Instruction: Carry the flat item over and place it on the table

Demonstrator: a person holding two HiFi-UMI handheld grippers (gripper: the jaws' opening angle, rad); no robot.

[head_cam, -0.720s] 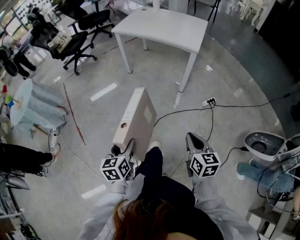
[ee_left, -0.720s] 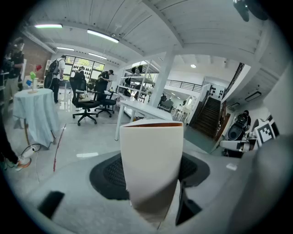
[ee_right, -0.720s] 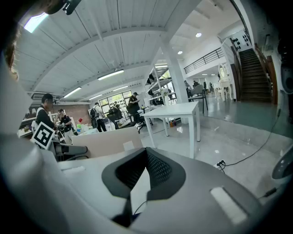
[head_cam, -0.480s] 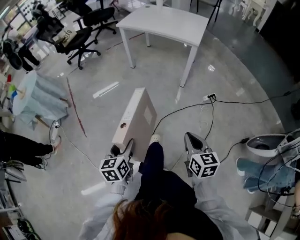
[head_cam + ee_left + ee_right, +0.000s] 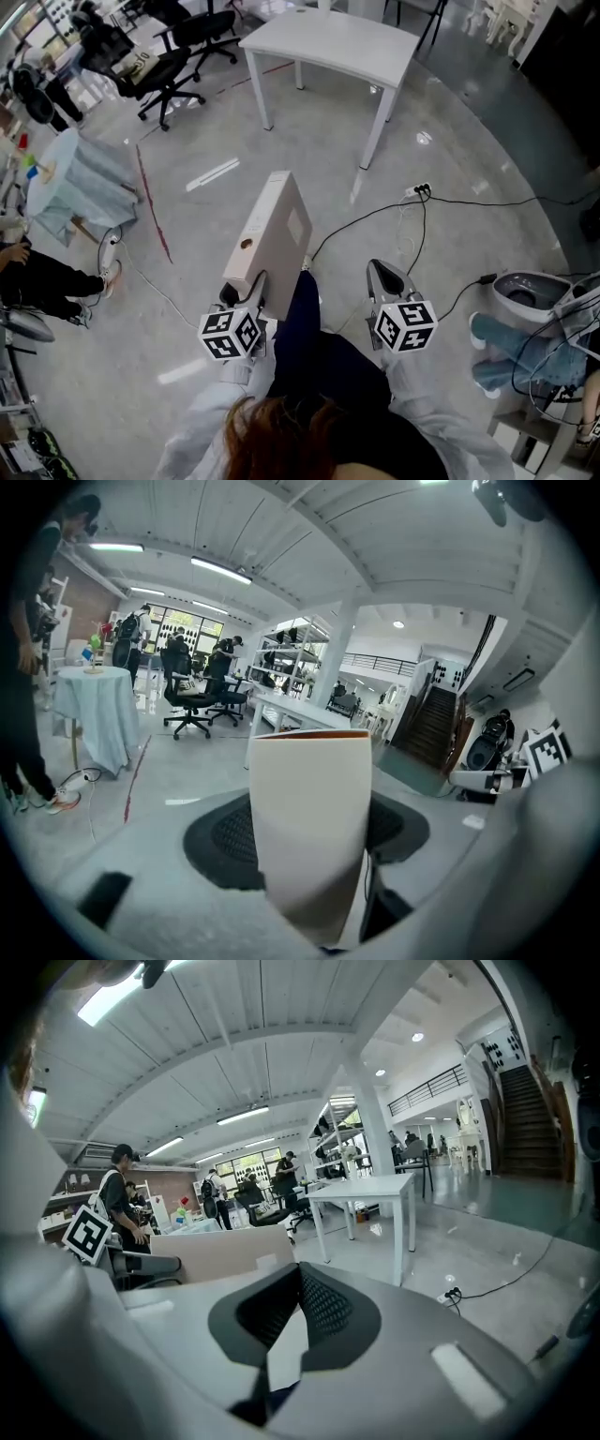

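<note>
Flat box in left tongs, near end hidden behind them

Bright, even indoor light fills all three views. In the left gripper view it comes from long ceiling light strips. In the right gripper view the nearest strip is blown out to white. The polished floor in the head view mirrors the lights as pale glare streaks, and shadows under the office chairs are faint and soft-edged. Both gripper views are fisheye, so straight lines bow and the corners go black. In the left gripper view the flat box sits close to the lens, soft and shaded at its lower end, while the distance is sharper.
</note>
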